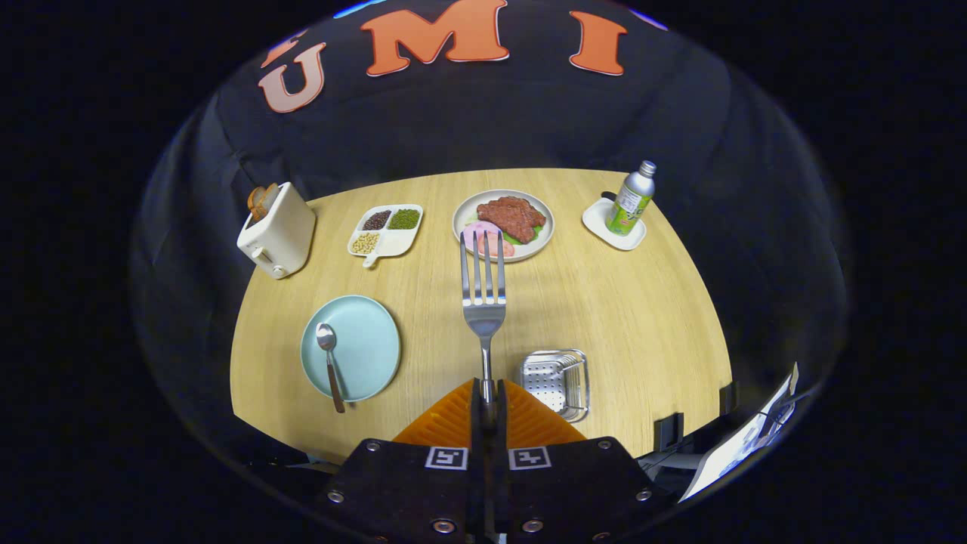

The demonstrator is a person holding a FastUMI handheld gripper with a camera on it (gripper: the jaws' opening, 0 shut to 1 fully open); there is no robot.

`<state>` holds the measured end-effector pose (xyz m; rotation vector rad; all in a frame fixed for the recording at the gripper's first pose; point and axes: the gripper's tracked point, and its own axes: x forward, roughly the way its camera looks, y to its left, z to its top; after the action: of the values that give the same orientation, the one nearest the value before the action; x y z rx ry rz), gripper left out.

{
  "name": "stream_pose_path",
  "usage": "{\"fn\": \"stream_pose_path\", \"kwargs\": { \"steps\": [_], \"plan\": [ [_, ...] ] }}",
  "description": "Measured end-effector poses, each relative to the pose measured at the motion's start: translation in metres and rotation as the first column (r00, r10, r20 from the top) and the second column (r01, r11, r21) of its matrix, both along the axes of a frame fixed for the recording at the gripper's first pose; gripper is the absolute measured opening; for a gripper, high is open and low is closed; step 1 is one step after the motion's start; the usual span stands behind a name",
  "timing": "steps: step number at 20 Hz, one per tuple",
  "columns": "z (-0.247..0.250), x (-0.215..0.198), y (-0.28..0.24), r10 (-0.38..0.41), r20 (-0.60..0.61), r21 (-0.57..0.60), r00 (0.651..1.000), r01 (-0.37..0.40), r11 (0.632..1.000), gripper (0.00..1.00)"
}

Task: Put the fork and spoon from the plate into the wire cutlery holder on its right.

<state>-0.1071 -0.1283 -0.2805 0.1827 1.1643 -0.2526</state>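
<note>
1. Gripper (484, 400) fingers are clamped on the fork (483, 291) handle, tines pointing ahead, lifted above the table (619, 317).
2. Wire cutlery holder (557, 381) sits just ahead and right, still without cutlery.
3. Spoon (330, 363) remains on the plate (374, 344), ahead-left.
4. Fork's handle end is hidden between the fingers.

The gripper (487, 404) is clamped on the fork (483, 291), whose tines project far ahead over bare table (627, 317). The wire cutlery holder (557, 381) stands just right of the fingers, top open. The blue plate (370, 332) with the spoon (329, 363) lies to the near left. Toaster (276, 230), divided dish (385, 230), food plate (505, 223) and bottle (631, 200) line the far edge, leaving the middle unobstructed.
</note>
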Motion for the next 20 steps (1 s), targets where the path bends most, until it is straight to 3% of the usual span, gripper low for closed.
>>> {"fn": "stream_pose_path", "kwargs": {
  "steps": [12, 20],
  "plan": [
    [-0.071, -0.075, -0.037, 0.012, -0.210, -0.009, 0.978, -0.014, 1.000, 0.05],
    [-0.088, -0.073, -0.052, 0.036, -0.247, -0.024, 0.968, -0.044, 0.999, 0.09]
  ]
}}
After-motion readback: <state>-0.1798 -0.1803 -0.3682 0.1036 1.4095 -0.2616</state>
